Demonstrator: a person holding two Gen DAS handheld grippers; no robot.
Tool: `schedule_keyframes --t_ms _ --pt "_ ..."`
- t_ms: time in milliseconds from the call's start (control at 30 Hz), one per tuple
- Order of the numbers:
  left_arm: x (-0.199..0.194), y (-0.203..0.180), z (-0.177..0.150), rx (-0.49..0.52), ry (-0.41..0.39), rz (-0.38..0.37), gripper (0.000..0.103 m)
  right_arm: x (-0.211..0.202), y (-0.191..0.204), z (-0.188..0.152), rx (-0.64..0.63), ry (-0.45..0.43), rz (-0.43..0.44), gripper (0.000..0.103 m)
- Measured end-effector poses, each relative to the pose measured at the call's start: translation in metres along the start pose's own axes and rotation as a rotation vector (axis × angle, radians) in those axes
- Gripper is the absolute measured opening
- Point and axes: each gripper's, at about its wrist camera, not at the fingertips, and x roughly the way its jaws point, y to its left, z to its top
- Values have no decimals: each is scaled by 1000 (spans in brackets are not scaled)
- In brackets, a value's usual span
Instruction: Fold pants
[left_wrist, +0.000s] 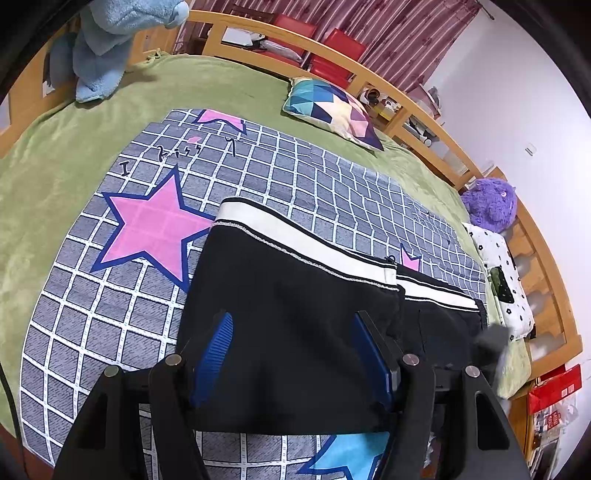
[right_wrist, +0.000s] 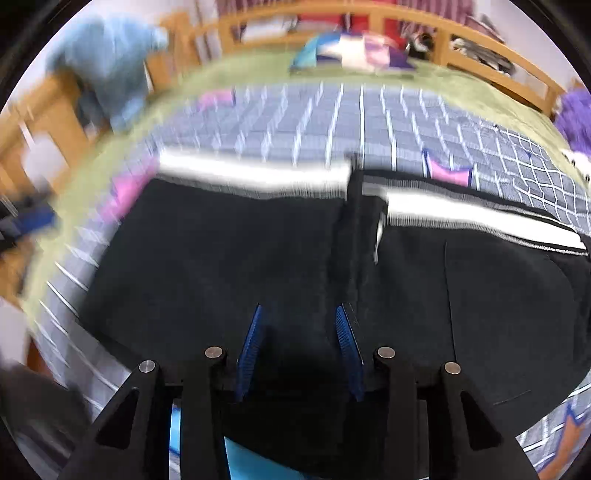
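Black pants with a white waistband lie flat on a grey checked cloth with pink stars. My left gripper is open, its blue pads spread wide just above the left part of the pants. The right wrist view is blurred by motion. There the pants fill the middle, with the waistband at the far side. My right gripper is open over the black fabric near the centre seam. A blurred grey shape at the pants' right edge is probably the right gripper.
The cloth lies on a green bedspread inside a wooden bed frame. A patterned cushion, a blue plush, a purple plush and a white flowered pillow lie around the edges.
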Motion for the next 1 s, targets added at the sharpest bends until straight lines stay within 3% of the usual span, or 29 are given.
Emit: schedule_keyframes --t_ms 33,67,100,133,200,300,400,500,533,600,633,700,800,933,967,1000 --pt "0 1 0 -3 1 1 65 17 1 -4 -20 67 -33 38" --pt "0 2 0 -6 2 3 65 22 1 -5 -34 85 -47 20" --pt "1 3 0 -8 4 6 65 20 1 -5 -48 73 -71 12" --pt "1 3 0 -10 6 9 65 10 -3 -4 -35 34 -48 12" --pt "1 6 -1 -17 10 11 65 -34 -26 -2 83 -100 107 12" --pt "3 9 0 -21 20 16 65 -70 -62 -12 270 -172 278 12" --pt "4 10 0 -33 29 -4 65 -52 -51 -18 221 -23 247 14" --pt "3 9 0 -36 28 -13 65 -10 -24 -26 101 217 161 16" --pt "3 9 -1 -35 29 -12 65 -10 -21 -25 82 214 151 19" --pt "4 10 -1 -36 30 -9 65 -22 -21 -14 45 172 129 40" --pt "4 10 0 -41 30 -10 65 -29 -24 -8 45 146 127 43" --pt "4 13 1 -58 27 -7 65 -42 -36 7 105 44 154 60" --pt "5 17 2 -74 22 0 65 -31 -48 28 172 -5 157 63" --pt "0 25 6 -103 -10 -9 65 33 -56 62 224 71 73 63" --pt "-3 27 7 -111 -31 -15 65 53 -52 62 237 120 68 54" --pt "-4 29 8 -112 -43 -15 65 58 -45 60 228 100 52 18"
